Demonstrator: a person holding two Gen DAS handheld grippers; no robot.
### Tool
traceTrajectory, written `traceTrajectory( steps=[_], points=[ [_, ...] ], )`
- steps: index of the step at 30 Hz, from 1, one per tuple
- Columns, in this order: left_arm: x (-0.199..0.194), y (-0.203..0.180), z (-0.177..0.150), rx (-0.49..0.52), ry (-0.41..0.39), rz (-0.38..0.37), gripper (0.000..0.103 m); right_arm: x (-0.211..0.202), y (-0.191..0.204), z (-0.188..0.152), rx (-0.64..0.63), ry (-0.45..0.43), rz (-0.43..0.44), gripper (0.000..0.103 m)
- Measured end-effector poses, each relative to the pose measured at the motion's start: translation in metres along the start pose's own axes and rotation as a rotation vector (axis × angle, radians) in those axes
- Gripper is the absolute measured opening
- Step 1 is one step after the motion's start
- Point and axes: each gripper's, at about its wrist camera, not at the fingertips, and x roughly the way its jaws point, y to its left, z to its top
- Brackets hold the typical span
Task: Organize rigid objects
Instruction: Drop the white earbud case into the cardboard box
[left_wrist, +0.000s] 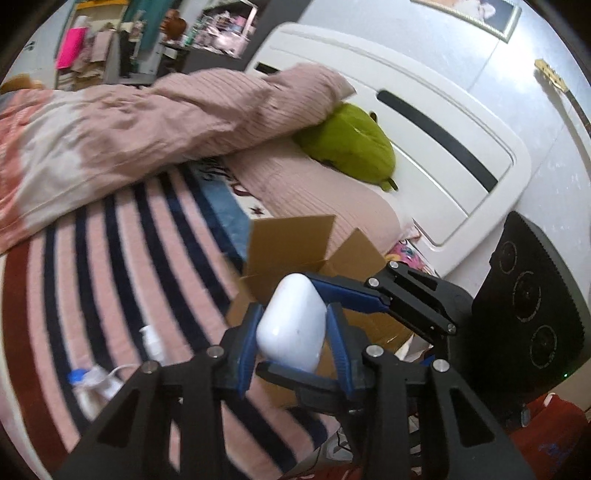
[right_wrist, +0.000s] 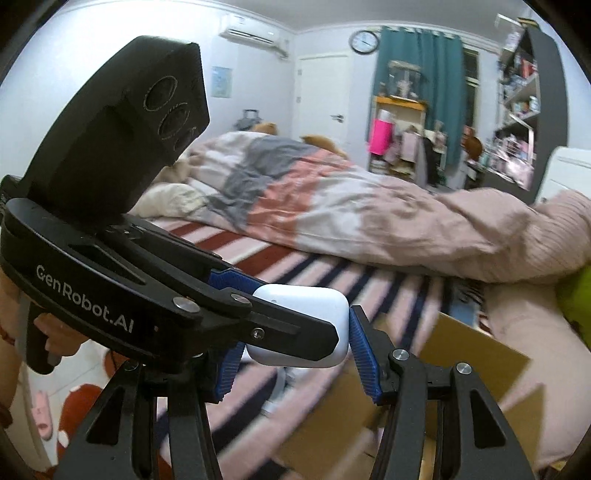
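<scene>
Both your left gripper (left_wrist: 291, 334) and right gripper (right_wrist: 293, 350) seem clamped on the smooth white case (left_wrist: 291, 325); pull unevenly and it slips, missing the cardboard box (left_wrist: 291, 240) beyond.

Bedroom. Walls pale, ceiling white. A bed (left_wrist: 110, 240) carries a striped pink, navy and red cover, with a rumpled pink and white duvet (right_wrist: 369, 218) heaped across it. White headboard (left_wrist: 424, 129) against the wall, framed picture (left_wrist: 476, 14) above. Teal curtain (right_wrist: 417, 70), round wall clock (right_wrist: 365, 40), air conditioner (right_wrist: 251, 35) and white door (right_wrist: 325, 96) on the far wall. Cluttered shelving (right_wrist: 524, 96) stands at right.
</scene>
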Motion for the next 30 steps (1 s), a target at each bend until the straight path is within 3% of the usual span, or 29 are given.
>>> traceTrajectory(
  steps=[8, 14, 16, 19, 22, 30],
  points=[
    [0.059, -0.026, 0.016, 0.029, 0.087, -0.040, 0.033, -0.011, -0.049, -0.023, 0.047, 0.095, -0.088, 0.050],
    [0.084, -0.036, 0.022, 0.043, 0.126, -0.046, 0.033, -0.014, -0.072, -0.038, 0.107, 0.145, -0.099, 0.050],
    [0.085, -0.036, 0.023, 0.041, 0.125, -0.038, 0.042, -0.015, -0.078, -0.042, 0.134, 0.160, -0.091, 0.050],
    [0.078, -0.033, 0.023, 0.035, 0.102, -0.023, 0.064, -0.018, -0.080, -0.045, 0.137, 0.170, -0.102, 0.052],
    [0.063, -0.029, 0.024, 0.027, 0.069, -0.003, 0.065, -0.019, -0.078, -0.045, 0.137, 0.173, -0.099, 0.057],
    [0.011, -0.018, 0.016, 0.029, -0.027, 0.088, 0.075, -0.021, -0.067, -0.040, 0.120, 0.173, -0.098, 0.058]
  ],
)
